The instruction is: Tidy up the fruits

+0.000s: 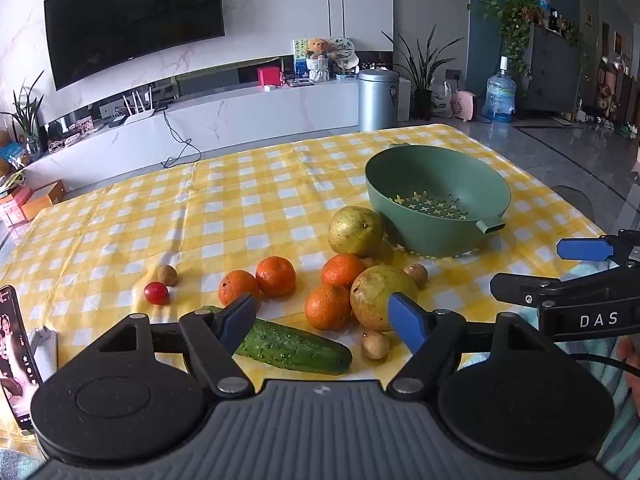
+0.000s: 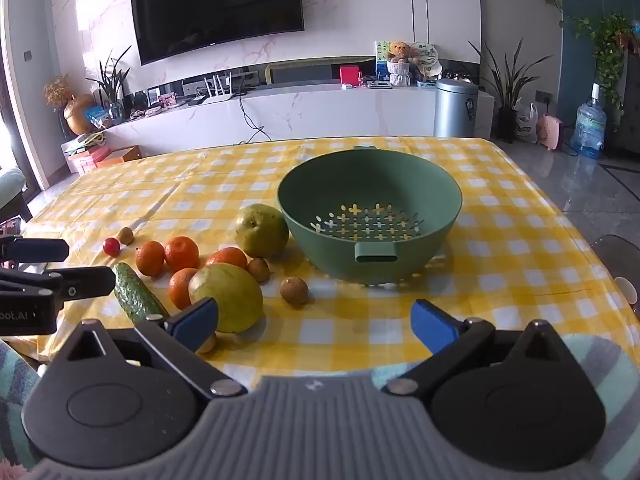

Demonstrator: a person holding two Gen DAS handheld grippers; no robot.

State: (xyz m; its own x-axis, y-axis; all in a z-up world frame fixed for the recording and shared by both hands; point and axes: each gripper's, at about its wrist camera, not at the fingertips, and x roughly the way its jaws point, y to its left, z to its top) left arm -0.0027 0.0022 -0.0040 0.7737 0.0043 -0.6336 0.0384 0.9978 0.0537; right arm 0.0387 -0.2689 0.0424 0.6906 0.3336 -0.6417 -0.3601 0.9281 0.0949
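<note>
Hiding part of the cucumber (image 1: 294,346), the left gripper (image 1: 322,320) gapes wide and empty; the right gripper (image 2: 316,322), equally spread, holds nothing, its finger masking a longan beside the pear (image 2: 228,296) near the green colander (image 2: 370,216)

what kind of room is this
Most likely a home living room: a wall-mounted TV hangs above a long white media console, with houseplants alongside, and the fruit lies on a table with a yellow checked cloth.

Oranges (image 1: 276,276), pears (image 1: 355,231) and cucumber (image 1: 294,346) cluster beside the empty green colander (image 2: 370,216)
</note>
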